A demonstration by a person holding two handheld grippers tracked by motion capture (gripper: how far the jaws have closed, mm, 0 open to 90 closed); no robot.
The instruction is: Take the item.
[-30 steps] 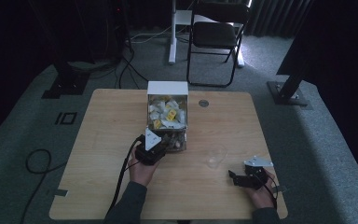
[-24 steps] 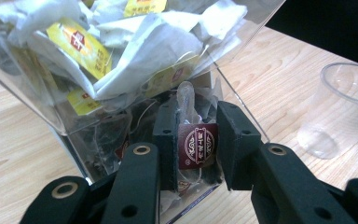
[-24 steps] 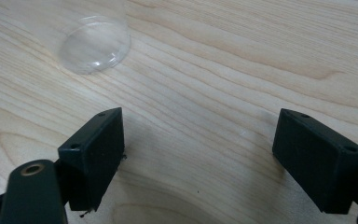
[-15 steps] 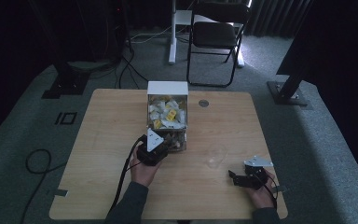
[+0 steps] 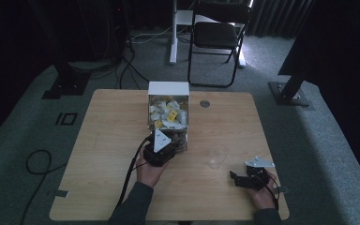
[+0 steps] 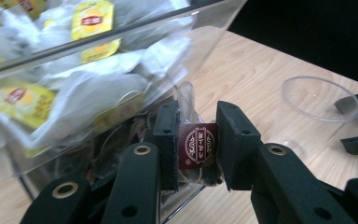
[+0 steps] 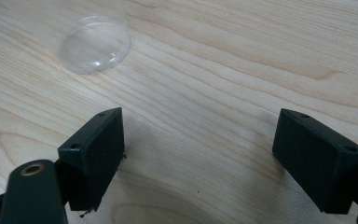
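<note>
two grippers, and we work with the left gripper [image 6: 196, 144] at the mouth of the clear dispenser box [image 5: 168, 112], its jaws closed on a red-labelled tea bag [image 6: 197, 145] at the box's bottom opening. the clear cup [image 5: 218, 156] stands at about three o'clock from that gripper, between both hands. our right gripper [image 7: 200, 158] rests wide open and holding nothing, with the cup near its eleven o'clock. we judge the left hand carries the bag rightward.

Your left gripper [image 5: 163, 149] has drawn slightly back toward the frame's bottom, away from the box [image 5: 168, 101].
</note>
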